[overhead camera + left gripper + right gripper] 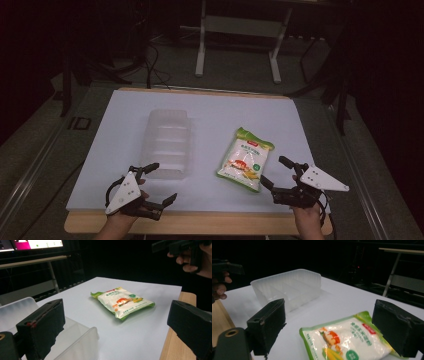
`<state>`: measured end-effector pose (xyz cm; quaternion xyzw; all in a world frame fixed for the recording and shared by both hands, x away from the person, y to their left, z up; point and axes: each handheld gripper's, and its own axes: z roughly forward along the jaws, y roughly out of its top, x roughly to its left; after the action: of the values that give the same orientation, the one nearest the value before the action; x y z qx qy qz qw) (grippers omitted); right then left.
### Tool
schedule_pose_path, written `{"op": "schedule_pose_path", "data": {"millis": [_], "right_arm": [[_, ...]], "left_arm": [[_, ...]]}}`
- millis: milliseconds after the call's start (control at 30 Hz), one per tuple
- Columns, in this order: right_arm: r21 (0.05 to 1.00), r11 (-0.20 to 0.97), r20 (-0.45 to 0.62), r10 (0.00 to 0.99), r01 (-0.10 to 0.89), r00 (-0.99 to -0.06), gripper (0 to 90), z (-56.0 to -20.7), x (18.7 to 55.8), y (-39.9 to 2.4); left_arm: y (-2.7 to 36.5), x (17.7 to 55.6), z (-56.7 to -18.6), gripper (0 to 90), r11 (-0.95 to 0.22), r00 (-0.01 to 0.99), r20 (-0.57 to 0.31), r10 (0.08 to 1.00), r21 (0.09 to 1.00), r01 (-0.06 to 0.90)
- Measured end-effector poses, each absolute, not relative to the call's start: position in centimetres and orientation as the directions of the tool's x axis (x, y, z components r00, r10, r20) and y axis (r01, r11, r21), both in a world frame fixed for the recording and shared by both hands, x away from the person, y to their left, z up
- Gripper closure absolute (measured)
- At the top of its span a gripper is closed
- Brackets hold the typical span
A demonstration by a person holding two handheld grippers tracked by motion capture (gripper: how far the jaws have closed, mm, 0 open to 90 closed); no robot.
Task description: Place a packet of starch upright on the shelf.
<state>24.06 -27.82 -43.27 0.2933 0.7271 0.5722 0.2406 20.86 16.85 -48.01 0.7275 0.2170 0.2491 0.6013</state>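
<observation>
Both hand-held grippers (160,181) (276,172) low, agape.

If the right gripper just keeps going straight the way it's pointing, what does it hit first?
Most likely the food packet: it lies flat between the open jaws of the right gripper, just ahead. The clear plastic tray sits farther on; exact depth is uncertain.

We take this for a dim lab: a monitor (32,244) glows at ten o'clock, a metal stand (239,37) at twelve, floor cables (150,70) at eleven.
</observation>
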Motion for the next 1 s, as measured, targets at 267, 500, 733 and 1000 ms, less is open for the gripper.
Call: {"op": "schedule_pose_path", "data": {"millis": [267, 500, 733, 1000], "right_arm": [[0.979, 0.180, -0.062, 0.707, 0.095, -0.704, 11.6, -40.3, 25.8, -27.9], [0.980, 0.186, -0.079, 0.693, 0.072, -0.717, 13.0, -38.9, 27.4, -28.2], [0.972, 0.221, -0.113, 0.738, 0.081, -0.665, 15.5, -38.9, 29.2, -27.9], [0.971, 0.181, -0.038, 0.763, 0.156, -0.646, 11.8, -39.4, 32.0, -28.5]], "left_arm": [[16.7, 20.8, -48.1, 1.7, -0.193, 0.783, 0.108, 0.612, 0.981, 0.016], [16.8, 20.8, -48.0, 1.7, -0.190, 0.781, 0.112, 0.615, 0.982, 0.009], [16.8, 20.8, -48.0, 1.7, -0.196, 0.783, 0.113, 0.611, 0.981, 0.011], [16.9, 20.8, -48.1, 1.7, -0.192, 0.787, 0.107, 0.608, 0.981, 0.015]]}}
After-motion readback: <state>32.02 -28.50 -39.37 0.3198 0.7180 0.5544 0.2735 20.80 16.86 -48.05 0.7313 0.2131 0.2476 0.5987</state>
